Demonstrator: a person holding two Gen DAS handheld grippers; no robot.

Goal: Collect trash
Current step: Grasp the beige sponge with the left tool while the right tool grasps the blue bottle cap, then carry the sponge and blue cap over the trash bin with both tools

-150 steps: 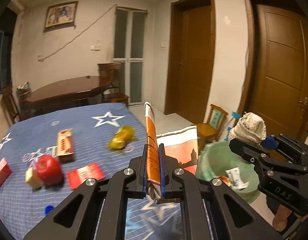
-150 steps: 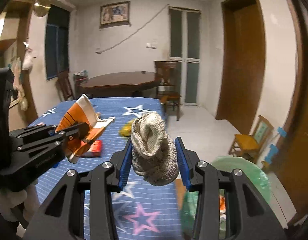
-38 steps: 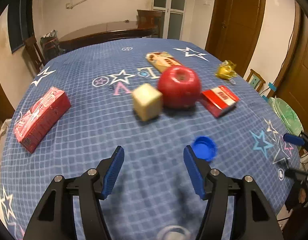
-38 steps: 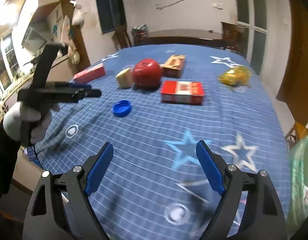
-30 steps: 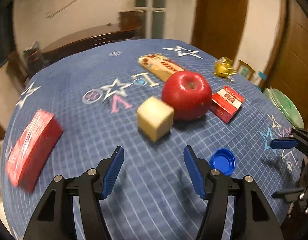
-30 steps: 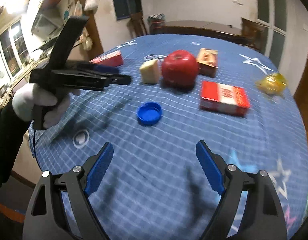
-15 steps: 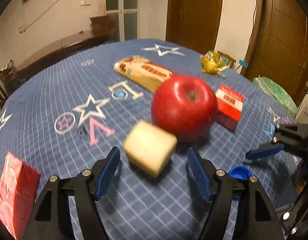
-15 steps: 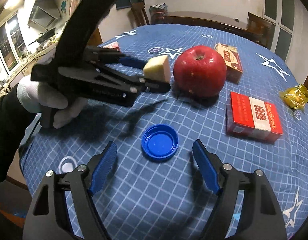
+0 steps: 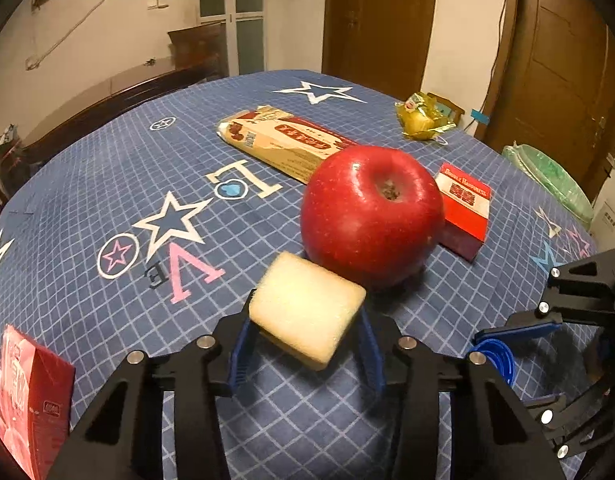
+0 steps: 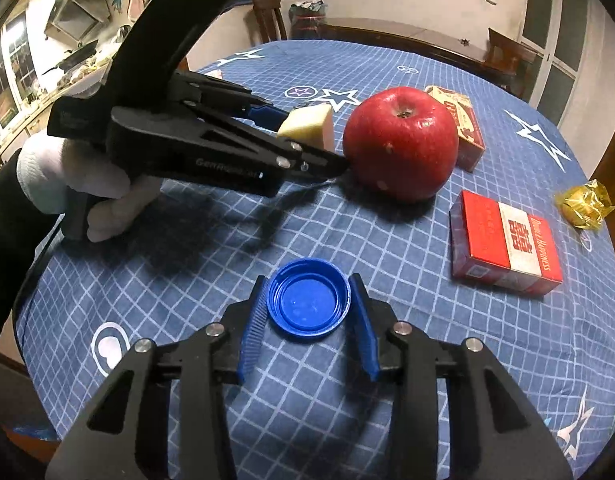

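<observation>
My left gripper [image 9: 305, 336] has its blue pads on both sides of a pale yellow sponge block [image 9: 305, 310] that rests on the blue star tablecloth beside a red apple [image 9: 371, 212]; the jaws look closed against it. My right gripper [image 10: 307, 320] has its pads on both sides of a blue bottle cap [image 10: 308, 299] lying open side up; the pads look to touch its rim. The left gripper [image 10: 307, 148] and sponge [image 10: 309, 127] show in the right wrist view, the right gripper [image 9: 519, 344] in the left wrist view.
On the cloth lie a red-and-white carton [image 10: 507, 240], a long snack box [image 9: 287, 144], a yellow crumpled wrapper [image 9: 421, 118] and a red box [image 9: 31, 396] at the near left edge. A green-lined bin [image 9: 547, 180] stands off the table's right side.
Both grippers dropped their earlier items, swung back over the table and moved in low. The left jaws narrowed around the sponge and the right jaws narrowed around the blue cap.
</observation>
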